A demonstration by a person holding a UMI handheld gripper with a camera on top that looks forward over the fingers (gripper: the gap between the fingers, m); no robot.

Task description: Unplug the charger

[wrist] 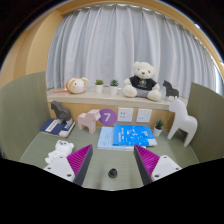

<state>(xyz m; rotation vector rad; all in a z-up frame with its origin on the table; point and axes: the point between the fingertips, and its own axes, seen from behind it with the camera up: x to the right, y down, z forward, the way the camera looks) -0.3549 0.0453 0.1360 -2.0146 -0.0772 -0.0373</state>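
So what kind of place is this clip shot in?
Probably a child's room or play corner. A white teddy bear sits on a shelf before curtains, and a white toy horse stands on the table. The gripper is open.

Soft daylight through the curtain (130, 40) — mild haze, strong fisheye bending at the edges.

Teddy bear (142, 79) on shelf (60, 95) behind table (100, 160); booklet (127, 136) on table
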